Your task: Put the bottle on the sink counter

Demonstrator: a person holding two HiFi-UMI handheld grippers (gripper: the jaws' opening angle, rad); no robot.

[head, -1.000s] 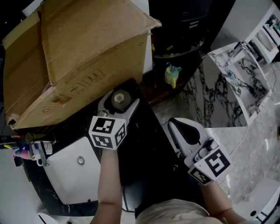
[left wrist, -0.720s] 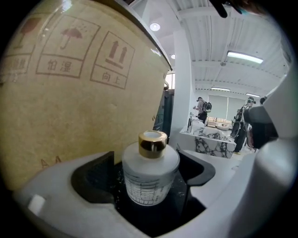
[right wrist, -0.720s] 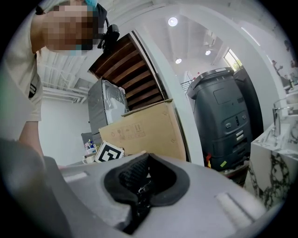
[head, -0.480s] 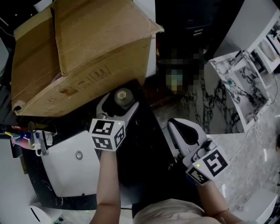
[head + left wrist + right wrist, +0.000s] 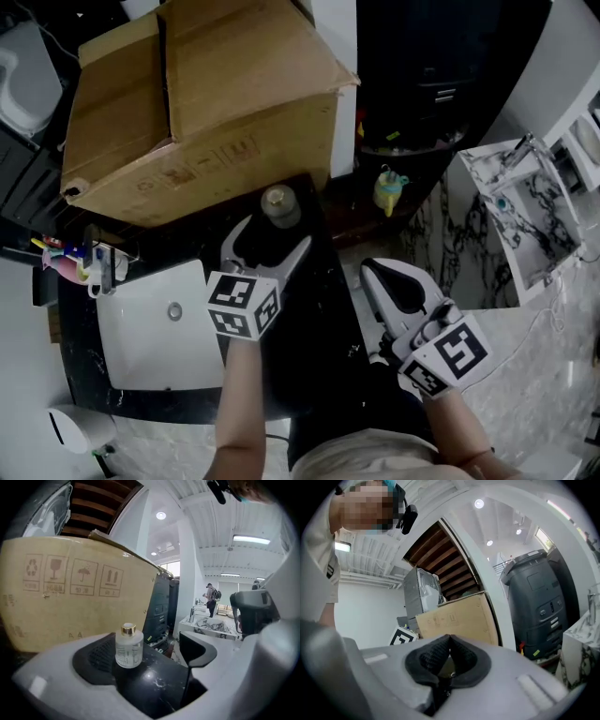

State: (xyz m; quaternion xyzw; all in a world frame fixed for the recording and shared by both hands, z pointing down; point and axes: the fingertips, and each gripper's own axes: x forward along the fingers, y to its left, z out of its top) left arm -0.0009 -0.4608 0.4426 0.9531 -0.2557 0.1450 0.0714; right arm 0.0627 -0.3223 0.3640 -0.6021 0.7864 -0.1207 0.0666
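A small clear bottle [image 5: 275,202] with a gold cap stands upright on the black sink counter [image 5: 314,309], close to the cardboard box. My left gripper [image 5: 272,236] sits just behind it. Its jaws have just been opening, stand wide and hold nothing; the bottle is free beyond the fingertips. In the left gripper view the bottle [image 5: 129,646] rises in front of the left pad of the left gripper [image 5: 150,656], apart from it. My right gripper [image 5: 398,281] hovers off the counter's right edge with nothing in it; in the right gripper view the ribbed pads of the right gripper [image 5: 449,641] meet.
A large cardboard box [image 5: 206,103] fills the back of the counter. A white sink basin [image 5: 150,337] lies to the left, with a cup of colourful items [image 5: 80,262] beside it. A yellow toy [image 5: 390,190] and a marble-patterned basin [image 5: 516,206] stand to the right.
The bottle was between my left gripper's jaws; now the gripper has drawn back and up, and the bottle stands alone past its tips. The right gripper rose slightly.
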